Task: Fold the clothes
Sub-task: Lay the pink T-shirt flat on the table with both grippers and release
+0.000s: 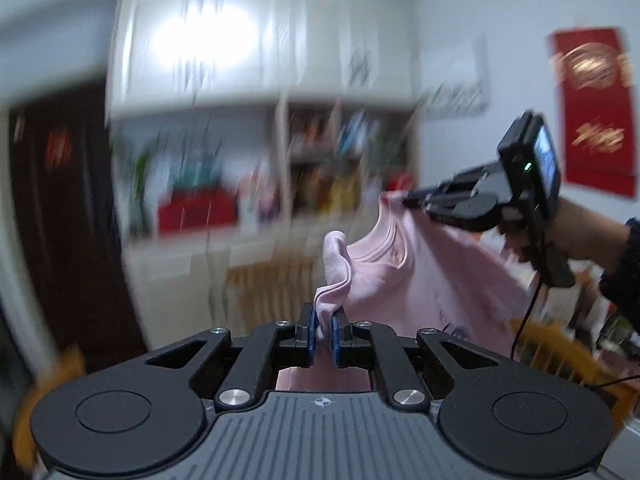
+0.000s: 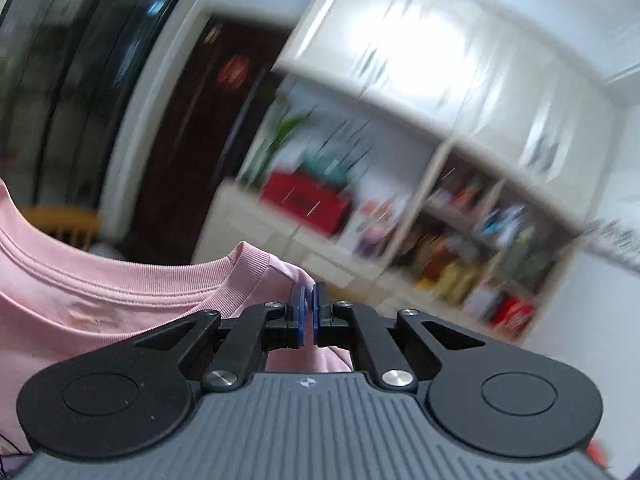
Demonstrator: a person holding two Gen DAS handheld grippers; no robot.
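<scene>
A pink shirt (image 1: 420, 276) hangs in the air between both grippers, its ribbed collar facing the left wrist camera. My left gripper (image 1: 325, 314) is shut on a bunched fold of the shirt at one shoulder. In the left wrist view, the right gripper (image 1: 408, 201) pinches the other shoulder, held up by a hand (image 1: 528, 240) at the right. In the right wrist view, the right gripper (image 2: 309, 292) is shut on pink fabric just beside the shirt (image 2: 100, 304) collar, which spreads out to the left.
White cupboards (image 1: 256, 40) and open shelves (image 1: 352, 160) full of coloured items fill the blurred background. A dark door (image 1: 60, 200) stands at the left. Wooden chair backs (image 1: 272, 280) are below the shirt. A red hanging (image 1: 592, 108) is on the right wall.
</scene>
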